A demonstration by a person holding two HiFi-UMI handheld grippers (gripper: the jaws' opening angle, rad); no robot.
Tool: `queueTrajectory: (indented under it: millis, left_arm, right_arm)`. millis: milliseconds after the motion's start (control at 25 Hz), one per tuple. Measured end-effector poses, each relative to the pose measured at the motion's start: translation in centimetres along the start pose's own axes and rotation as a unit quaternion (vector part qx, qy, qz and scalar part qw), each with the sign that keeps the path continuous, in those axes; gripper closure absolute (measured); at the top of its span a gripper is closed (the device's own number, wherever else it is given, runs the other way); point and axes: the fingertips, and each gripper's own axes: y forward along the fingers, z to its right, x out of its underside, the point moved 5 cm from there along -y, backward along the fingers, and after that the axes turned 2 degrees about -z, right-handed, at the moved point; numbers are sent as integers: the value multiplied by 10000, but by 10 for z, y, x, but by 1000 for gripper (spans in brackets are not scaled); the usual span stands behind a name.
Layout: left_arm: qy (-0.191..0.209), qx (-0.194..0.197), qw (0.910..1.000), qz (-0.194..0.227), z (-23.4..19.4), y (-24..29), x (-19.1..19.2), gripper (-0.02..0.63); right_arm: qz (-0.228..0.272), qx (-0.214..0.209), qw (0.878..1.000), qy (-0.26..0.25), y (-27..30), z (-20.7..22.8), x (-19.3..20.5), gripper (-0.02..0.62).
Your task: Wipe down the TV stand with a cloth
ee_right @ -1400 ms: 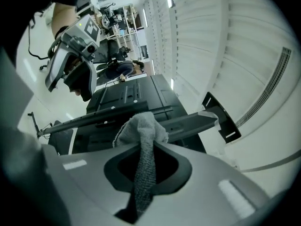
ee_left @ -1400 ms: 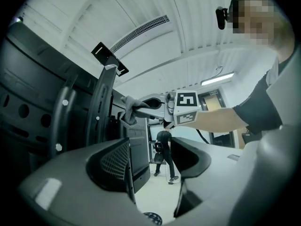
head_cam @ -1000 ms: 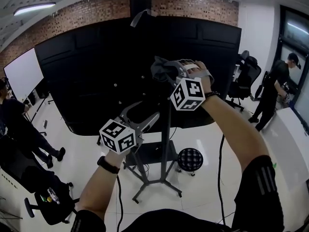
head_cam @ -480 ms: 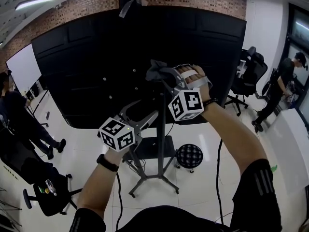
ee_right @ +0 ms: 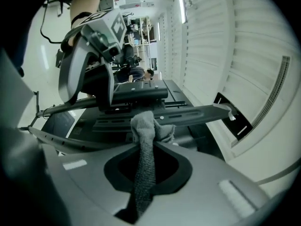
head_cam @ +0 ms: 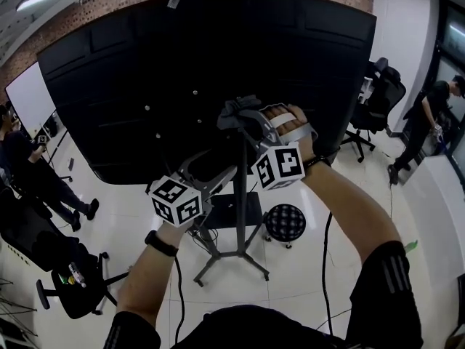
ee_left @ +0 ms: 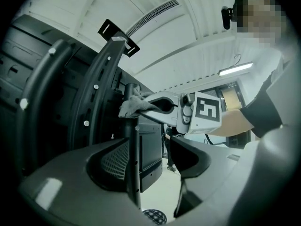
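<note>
Big black TV (head_cam: 145, 71) is filling the upper head view, its back facing the person, riding on the stand's upright pole (head_cam: 240, 187) over a white floor (head_cam: 312, 267). Left tool (head_cam: 224, 173) is sitting wide open low on the pole — pole's running btwn its jaws, nearer one pad, not clamped. Right tool (head_cam: 244, 119), higher up, is pinching the grey cloth (ee_right: 143, 145) tight — bunched end is pressing against the pole near its top.

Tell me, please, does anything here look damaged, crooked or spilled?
Nothing stands out. The right gripper holds the grey cloth bunched against the stand's pole, which looks straight and whole.
</note>
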Motion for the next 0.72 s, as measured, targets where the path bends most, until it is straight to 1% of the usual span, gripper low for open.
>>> queueTrajectory:
  millis: [80,160,400,560,720]
  left_arm:
    - [-52,-14,10000,-33,-2,0,7,308]
    - [-82,-45,9999,-82,-6,0,14,308]
    - [-256,-60,9993,-249,-11,3,42,308]
    - [-405,-32,9985,-354,-10,8,63,308]
    - [-593,-52,9972,-460,-14,10,86,308]
  right_arm:
    - [17,-109,9999,-49,0,-17,4,580]
    - [13,-198,9998,36,-1,-28,5,580]
    - [65,-198,9975,671,-9,-45,5,580]
    - [60,-523,9960,725,-7,-76,8,580]
    - [89,-752,9943,748,-5,-106,8,580]
